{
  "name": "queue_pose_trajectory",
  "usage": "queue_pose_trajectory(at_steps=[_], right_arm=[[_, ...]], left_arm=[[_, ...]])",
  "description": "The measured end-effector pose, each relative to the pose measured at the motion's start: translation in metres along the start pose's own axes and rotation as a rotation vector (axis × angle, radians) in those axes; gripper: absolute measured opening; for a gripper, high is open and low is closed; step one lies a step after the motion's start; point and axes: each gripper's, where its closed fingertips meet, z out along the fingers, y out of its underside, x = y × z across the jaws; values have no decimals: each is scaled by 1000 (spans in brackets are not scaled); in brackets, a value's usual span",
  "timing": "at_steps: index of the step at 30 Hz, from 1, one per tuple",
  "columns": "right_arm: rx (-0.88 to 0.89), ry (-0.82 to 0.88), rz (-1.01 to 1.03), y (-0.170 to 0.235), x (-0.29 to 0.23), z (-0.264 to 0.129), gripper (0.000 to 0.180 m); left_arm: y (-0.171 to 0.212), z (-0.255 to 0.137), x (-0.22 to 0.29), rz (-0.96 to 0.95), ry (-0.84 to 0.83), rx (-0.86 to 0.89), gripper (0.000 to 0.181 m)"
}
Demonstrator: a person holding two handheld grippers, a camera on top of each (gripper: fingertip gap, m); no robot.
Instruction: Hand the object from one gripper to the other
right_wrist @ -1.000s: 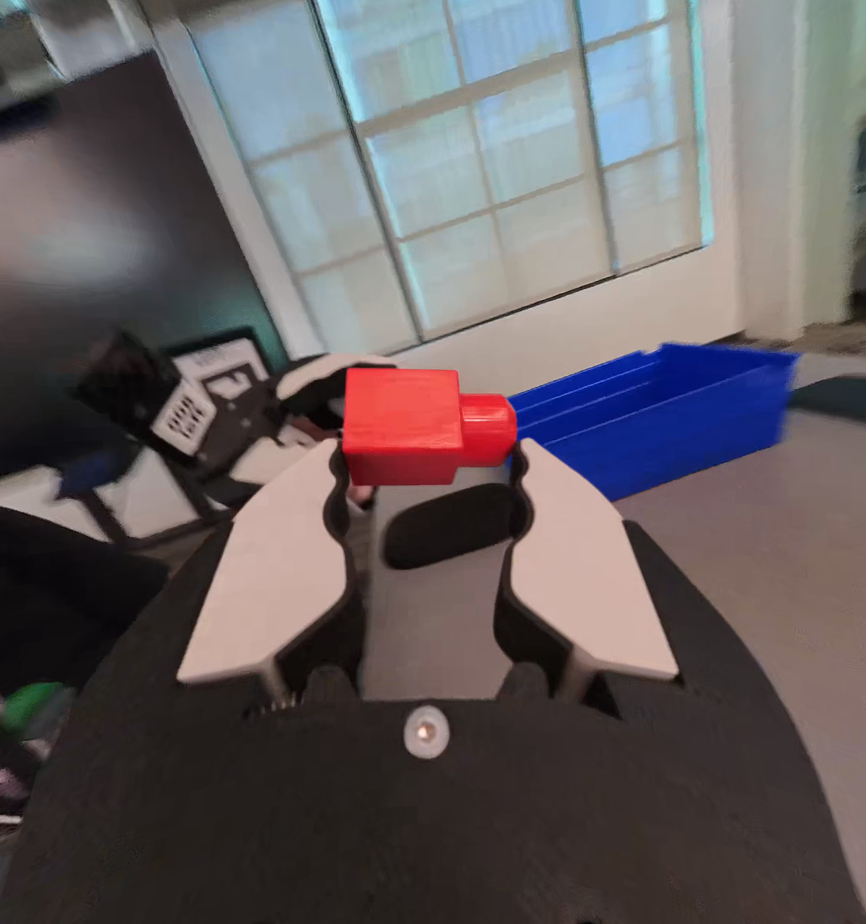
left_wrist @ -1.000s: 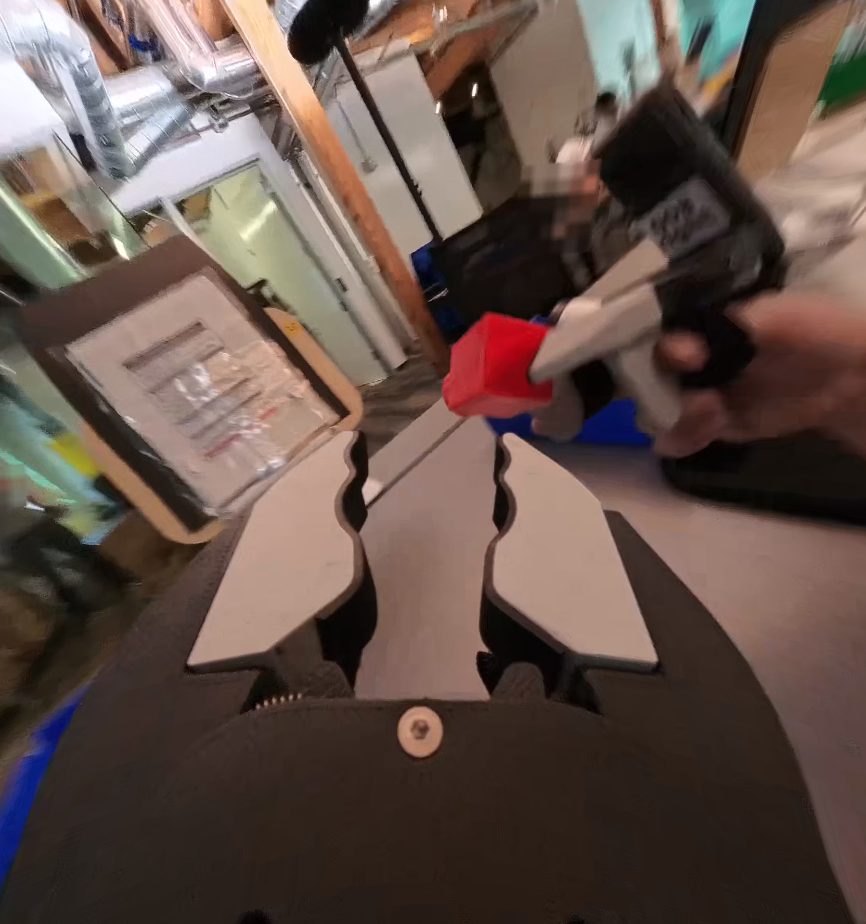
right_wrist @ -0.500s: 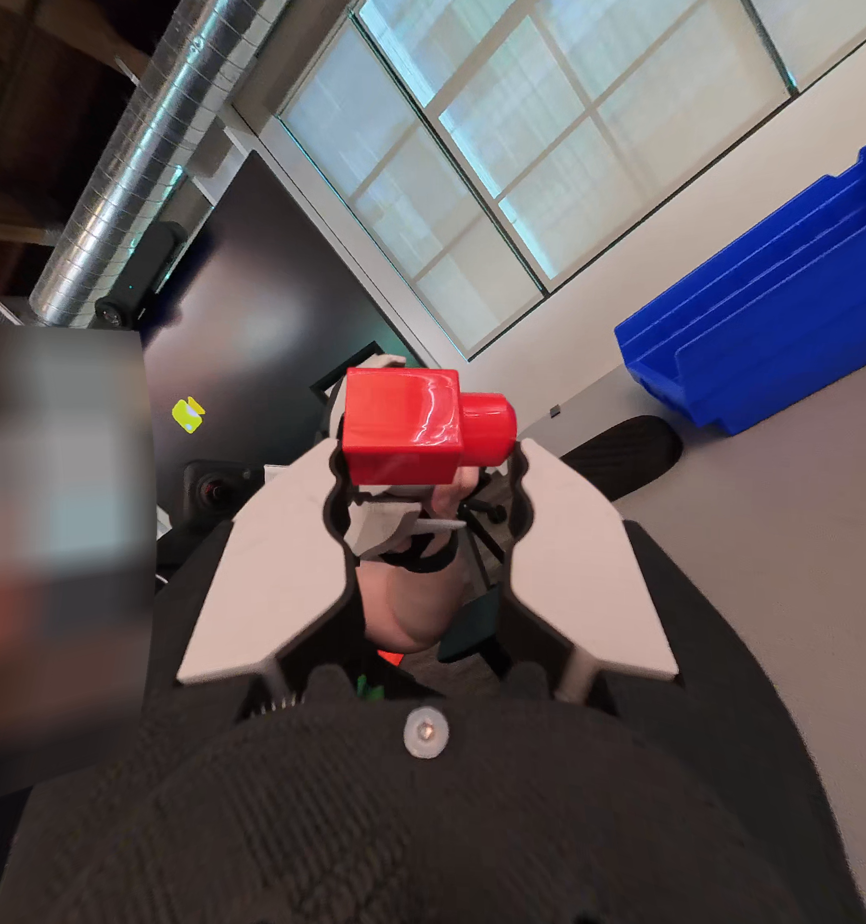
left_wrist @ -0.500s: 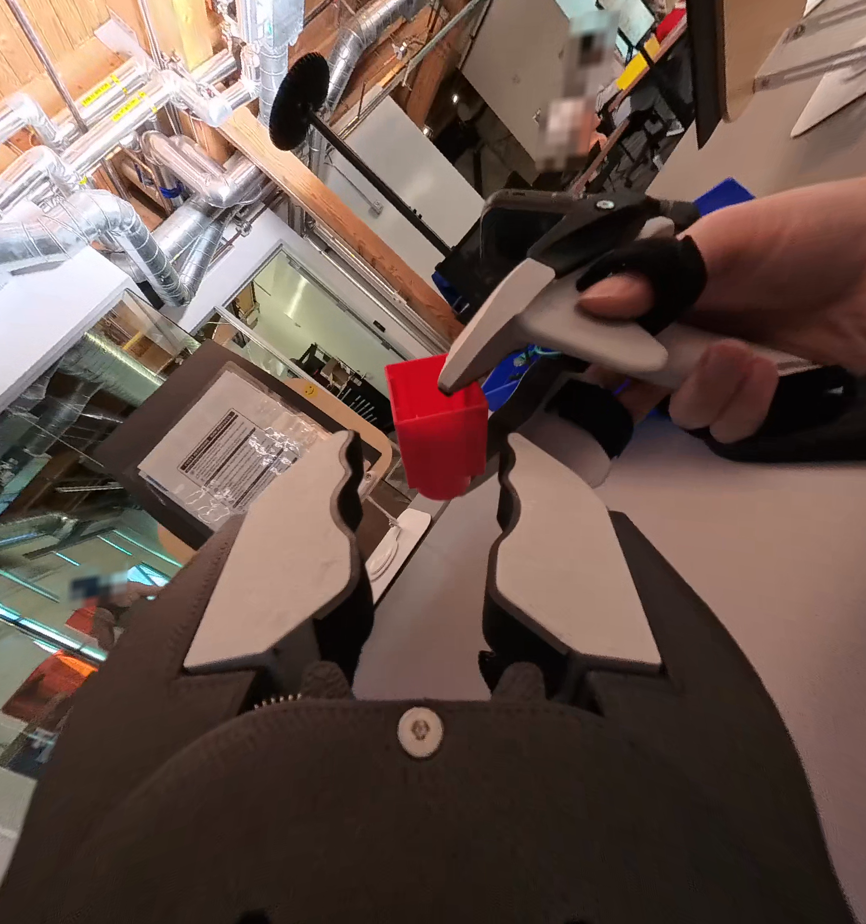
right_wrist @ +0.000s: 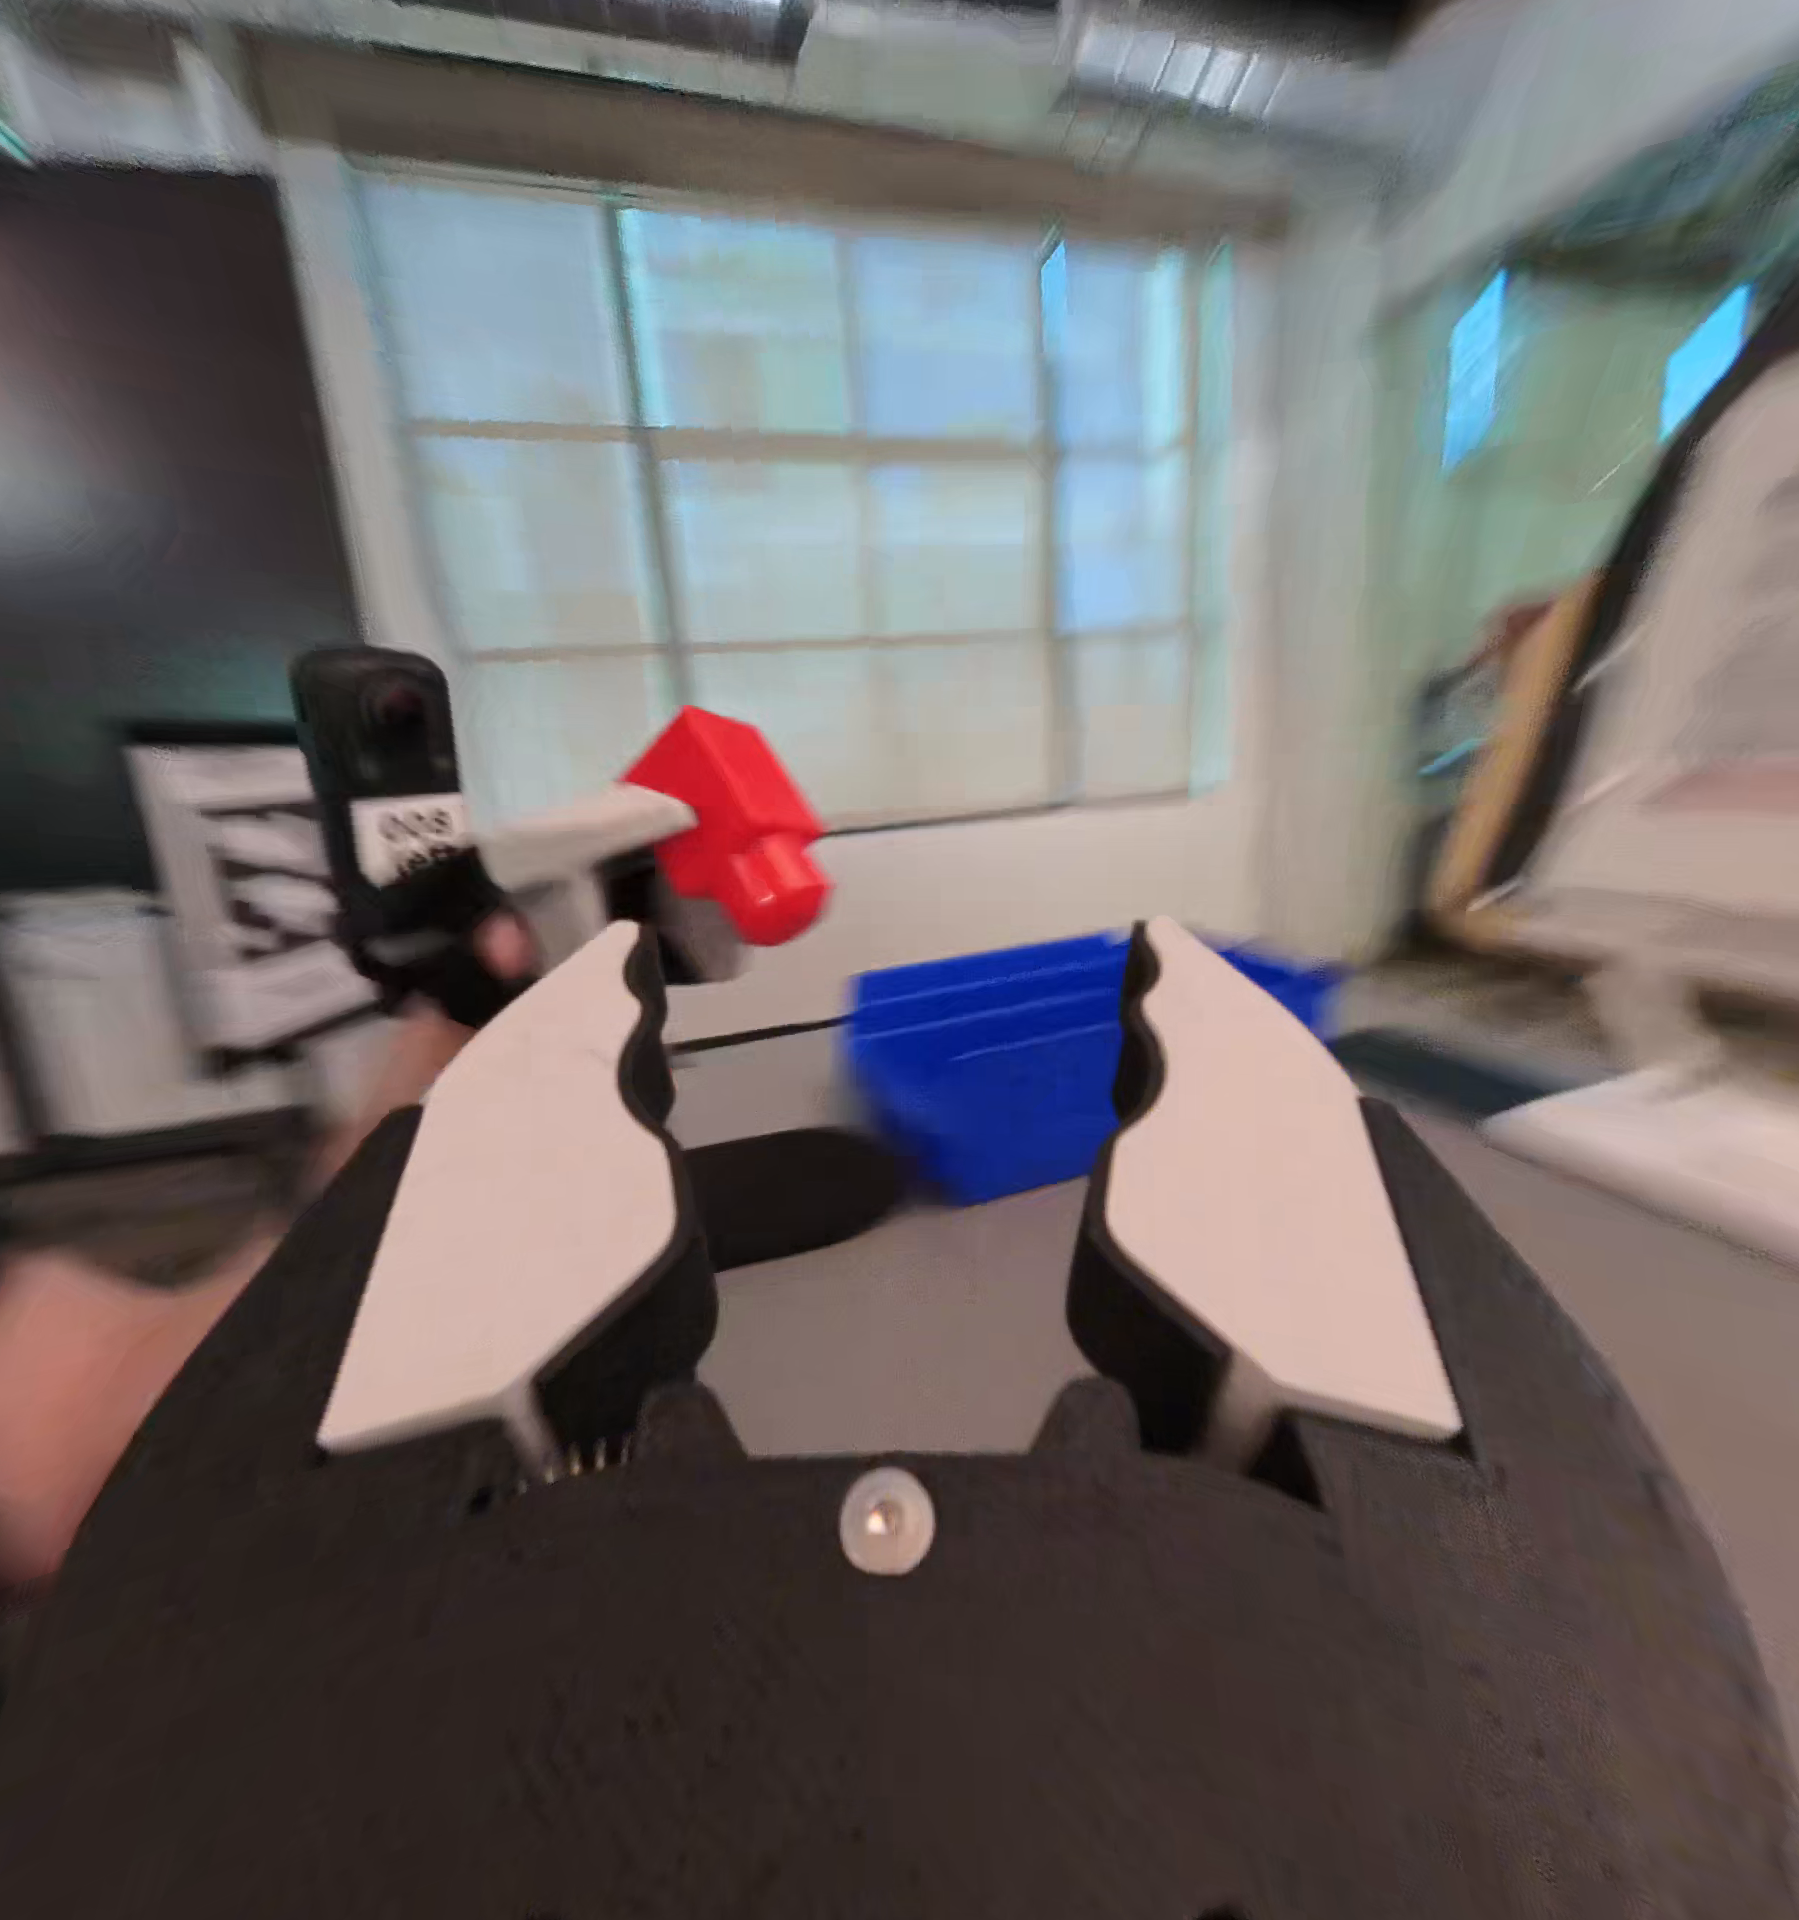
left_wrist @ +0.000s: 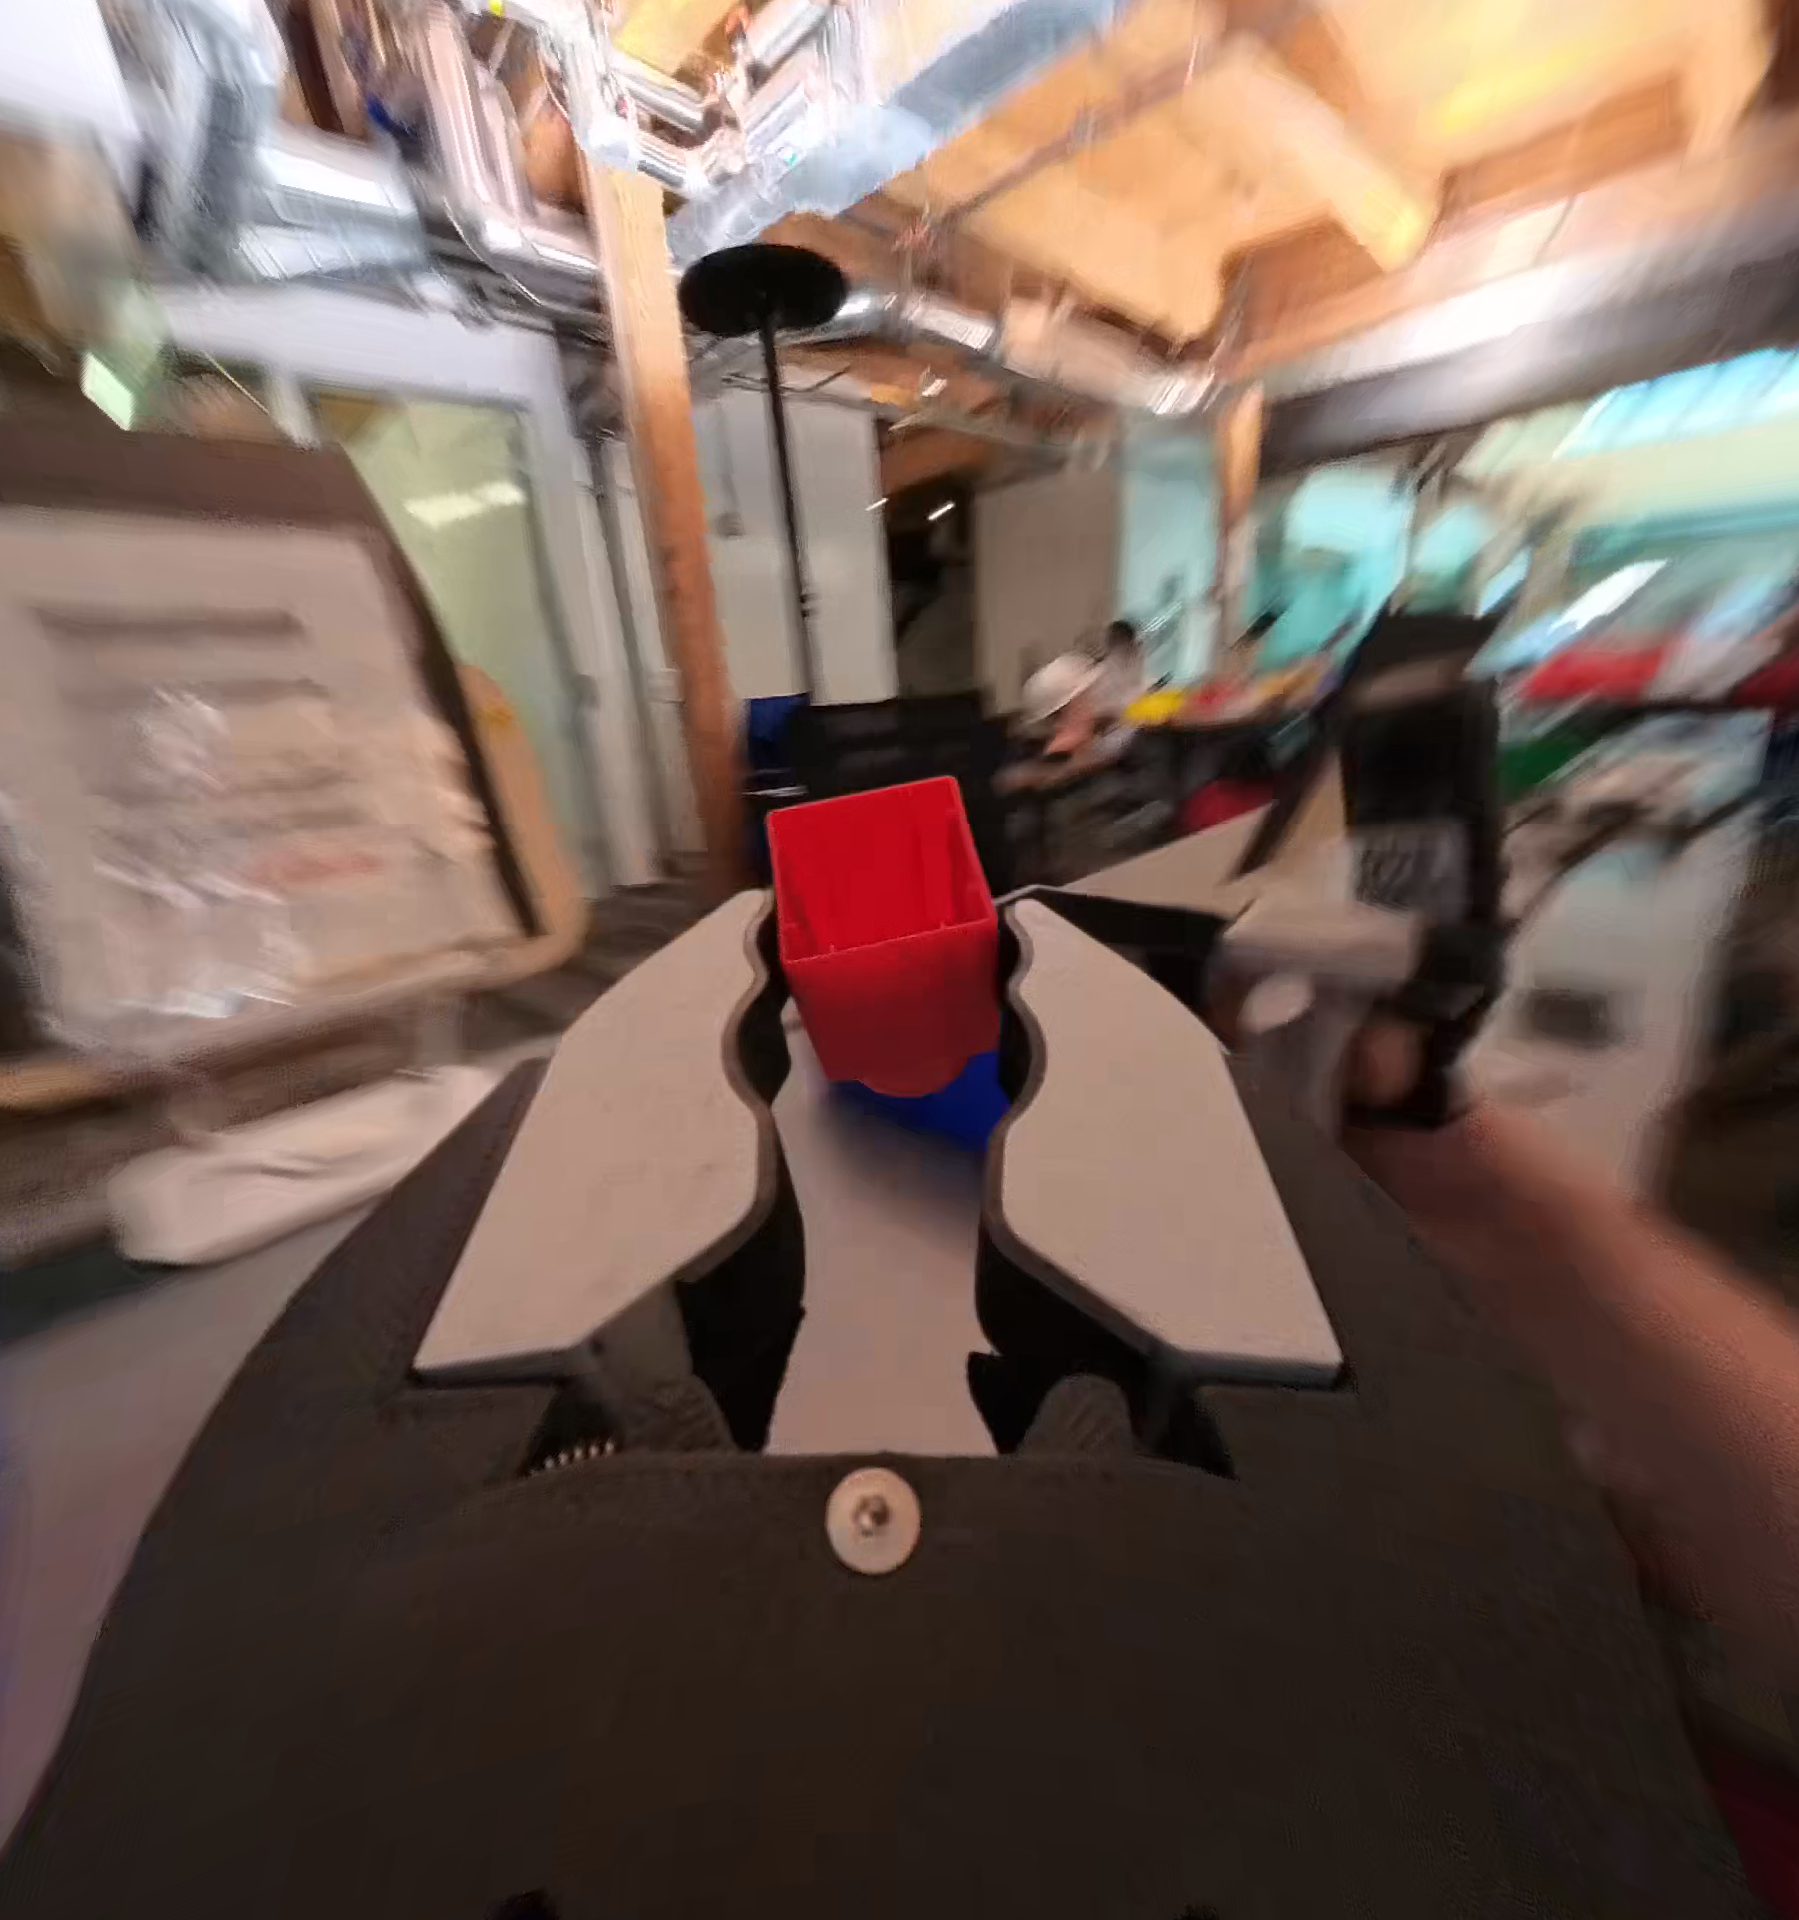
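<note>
The red block (left_wrist: 887,940) has passed from our right gripper (right_wrist: 887,1023), jaws now spread empty, to the left gripper (left_wrist: 884,997), clenched on it; we should keep that squeeze steady while drawing apart.

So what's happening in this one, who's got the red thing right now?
A person holds a hand-held gripper in each hand. The left hand-held gripper is shut on the red block, a hollow square piece with a round stud. The right hand-held gripper is open and empty, apart from the block. A blue bin sits on the grey table beyond. Both views are motion-blurred.
</note>
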Motion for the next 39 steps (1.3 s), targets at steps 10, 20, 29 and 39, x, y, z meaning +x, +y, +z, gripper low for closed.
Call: queue_pose_trajectory(at_steps=[10,20,29,39], right_arm=[[39,119,-797,-8,-62,29,59],[-92,90,-672,12,-58,46,31],[-16,-263,258,-9,-38,9,30],[-213,-256,60,17,-50,8,30]], left_arm=[[3,-9,1,-866,355,114,36],[-4,-13,21,-832,484,114,38],[-15,-38,30,-76,385,86,32],[14,-12,54,47,430,-147,16]])
